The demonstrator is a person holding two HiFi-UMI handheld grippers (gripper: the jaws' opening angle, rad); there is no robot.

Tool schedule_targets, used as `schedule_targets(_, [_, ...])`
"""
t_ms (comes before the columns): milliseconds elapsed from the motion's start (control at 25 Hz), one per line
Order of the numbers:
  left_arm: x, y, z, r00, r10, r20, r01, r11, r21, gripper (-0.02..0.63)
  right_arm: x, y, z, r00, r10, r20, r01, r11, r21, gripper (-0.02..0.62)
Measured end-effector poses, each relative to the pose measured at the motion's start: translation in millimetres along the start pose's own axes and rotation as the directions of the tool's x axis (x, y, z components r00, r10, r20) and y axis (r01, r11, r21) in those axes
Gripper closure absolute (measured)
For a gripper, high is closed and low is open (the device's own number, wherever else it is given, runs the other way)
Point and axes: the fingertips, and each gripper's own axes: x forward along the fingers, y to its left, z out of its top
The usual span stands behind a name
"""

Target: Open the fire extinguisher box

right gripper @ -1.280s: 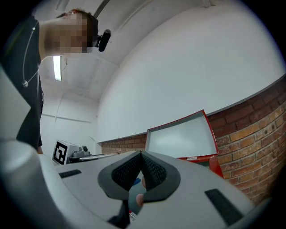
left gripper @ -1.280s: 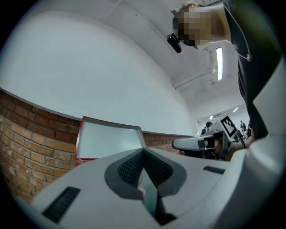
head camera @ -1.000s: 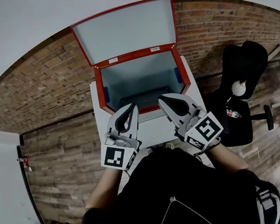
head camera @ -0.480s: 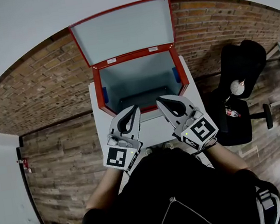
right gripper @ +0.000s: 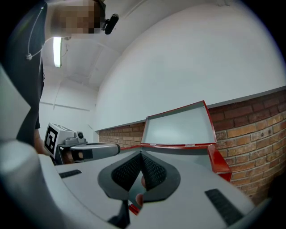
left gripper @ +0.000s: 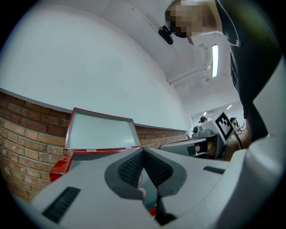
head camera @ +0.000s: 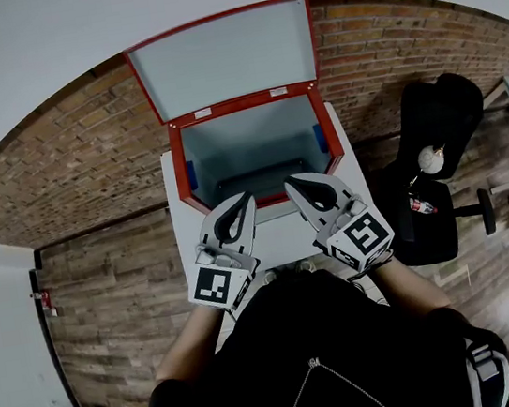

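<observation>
- Head view: the fire extinguisher box [head camera: 250, 141] is red with a grey inside. It stands on a white stand [head camera: 278, 234] set against the brick wall [head camera: 88, 166].
- The lid [head camera: 223, 58] is already swung up and back, with its grey inner face towards the camera. It is hinged along the rear rim of the box.
- Something dark lies low in the box; I cannot tell what it is.
- The left gripper [head camera: 242, 198] and the right gripper [head camera: 291, 181] sit side by side over the stand. Their tips are near the front rim of the box and apart from each other. A black chair [head camera: 444, 141] stands well to the right on the wooden floor [head camera: 115, 285].
- Left gripper view: the jaws of the left gripper [left gripper: 143, 151] meet at the tips, with nothing clamped between them. Only the oval gap behind the ribbed pads [left gripper: 132, 169] stays open.
- The raised lid [left gripper: 100, 132] fills the view beyond the tips, and a red side wall of the box [left gripper: 60, 164] shows at lower left.
- The right gripper [left gripper: 196, 145] shows at the right, apart from the left one, with its marker cube [left gripper: 223, 126] visible.
- Right gripper view: the jaws of the right gripper [right gripper: 141, 154] are closed tip to tip and hold nothing.
- The lid [right gripper: 178, 127] stands upright ahead, and a red box wall [right gripper: 219, 162] shows at the right.
- The left gripper [right gripper: 87, 151] lies at the left, apart from the right one.
</observation>
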Motion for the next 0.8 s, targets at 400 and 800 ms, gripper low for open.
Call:
schedule_targets(400, [1.4, -0.8, -1.9, 1.000, -0.007, -0.010, 0.007, 1.000, 0.002, 0.557, 1.3, -0.2, -6.1, 1.000, -0.005, -0.020, 0.005, 1.000, 0.012, 0.575])
schedule_targets(800, [0.2, -0.1, -2.6, 1.000, -0.007, -0.009, 0.007, 1.000, -0.002, 0.557, 1.7, 0.9, -8.3, 0.999, -0.001, -0.036, 0.001, 1.000, 0.003, 0.575])
